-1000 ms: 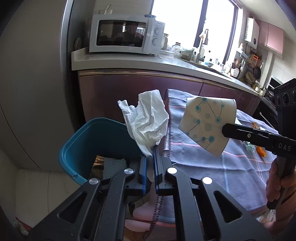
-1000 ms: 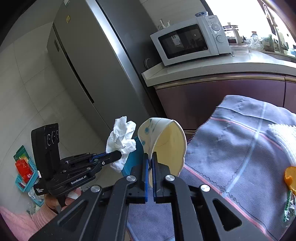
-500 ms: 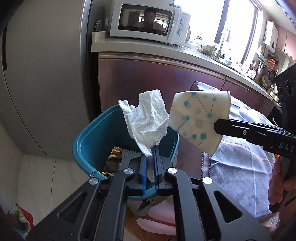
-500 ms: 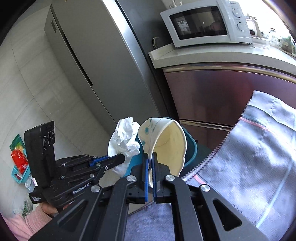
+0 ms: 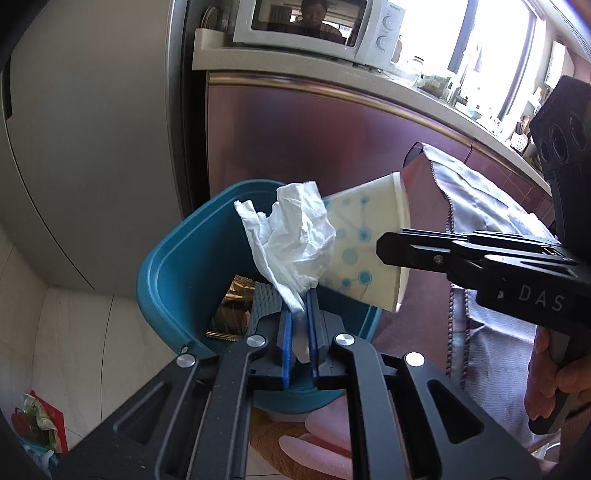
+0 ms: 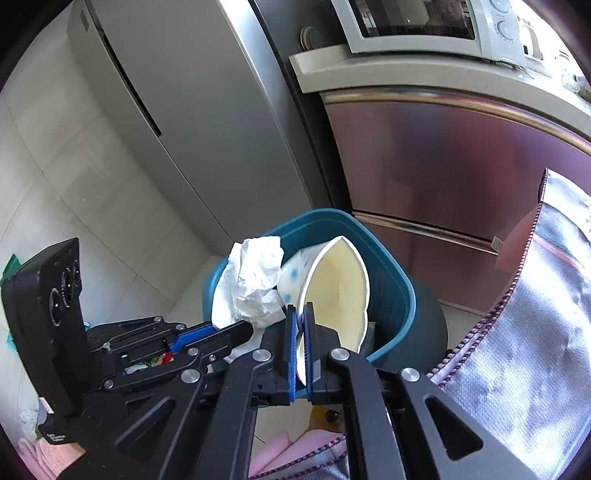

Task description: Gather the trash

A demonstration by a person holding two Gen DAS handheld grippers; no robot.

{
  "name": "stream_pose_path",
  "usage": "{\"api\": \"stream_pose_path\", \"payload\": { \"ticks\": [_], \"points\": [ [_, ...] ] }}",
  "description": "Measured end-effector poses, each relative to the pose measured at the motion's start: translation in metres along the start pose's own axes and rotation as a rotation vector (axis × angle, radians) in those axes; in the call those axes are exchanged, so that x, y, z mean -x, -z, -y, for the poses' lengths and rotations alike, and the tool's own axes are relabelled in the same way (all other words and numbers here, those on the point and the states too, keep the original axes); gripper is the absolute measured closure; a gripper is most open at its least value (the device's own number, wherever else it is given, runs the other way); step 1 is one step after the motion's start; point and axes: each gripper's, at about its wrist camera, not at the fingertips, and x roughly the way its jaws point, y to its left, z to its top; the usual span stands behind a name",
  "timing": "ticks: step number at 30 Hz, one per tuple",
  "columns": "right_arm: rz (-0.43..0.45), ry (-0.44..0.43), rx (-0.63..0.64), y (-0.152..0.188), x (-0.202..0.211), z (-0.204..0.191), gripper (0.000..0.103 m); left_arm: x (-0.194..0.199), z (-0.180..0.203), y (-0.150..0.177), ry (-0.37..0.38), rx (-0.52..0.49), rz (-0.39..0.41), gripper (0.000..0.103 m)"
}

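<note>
A crumpled white tissue (image 5: 291, 240) is pinched in my left gripper (image 5: 300, 295), which is shut on it above the open teal bin (image 5: 173, 266). Beside it, a squashed paper cup (image 5: 365, 254) with blue dots is clamped at its rim by my right gripper (image 6: 300, 308), also over the bin (image 6: 391, 280). In the right wrist view the tissue (image 6: 255, 280) touches the cup (image 6: 336, 288) on its left. Inside the bin lie a gold wrapper (image 5: 232, 310) and a grey ribbed piece (image 5: 264, 302).
A steel fridge (image 6: 177, 110) stands left of the bin, with maroon cabinets (image 5: 314, 147) and a microwave (image 5: 314, 29) behind. A grey-blue cloth covers the table (image 6: 517, 350) on the right. A person's hand (image 5: 554, 384) holds the right gripper. Red packaging (image 5: 40, 424) lies on the floor.
Both grippers moved left and down from over the table to above the bin, carrying the tissue and the cup. The cup has come up against the tissue.
</note>
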Motion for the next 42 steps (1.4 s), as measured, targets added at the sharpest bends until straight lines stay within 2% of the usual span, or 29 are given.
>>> {"api": "stream_pose_path", "payload": {
  "ticks": [5, 12, 23, 28, 33, 42],
  "points": [
    [-0.021, 0.015, -0.019, -0.001, -0.01, 0.004, 0.096, -0.017, 0.0, 0.003, -0.003, 0.009, -0.028, 0.093],
    [-0.001, 0.014, -0.038, 0.008, -0.002, 0.009, 0.094, -0.033, 0.006, 0.008, -0.002, 0.01, -0.052, 0.089],
    [0.102, -0.018, -0.058, 0.033, 0.055, 0.02, 0.085, -0.004, 0.037, 0.009, 0.011, -0.055, 0.041, 0.08],
    [0.176, 0.005, -0.067, 0.055, 0.096, 0.027, 0.079, 0.02, 0.062, 0.009, 0.074, -0.106, 0.097, 0.075],
    [0.246, 0.05, -0.108, 0.084, 0.142, 0.045, 0.076, 0.034, 0.103, 0.01, 0.161, -0.176, 0.122, 0.072],
    [0.373, 0.253, -0.257, 0.152, 0.229, 0.1, 0.067, 0.039, 0.194, 0.021, 0.32, -0.3, 0.093, 0.068]
  ]
}}
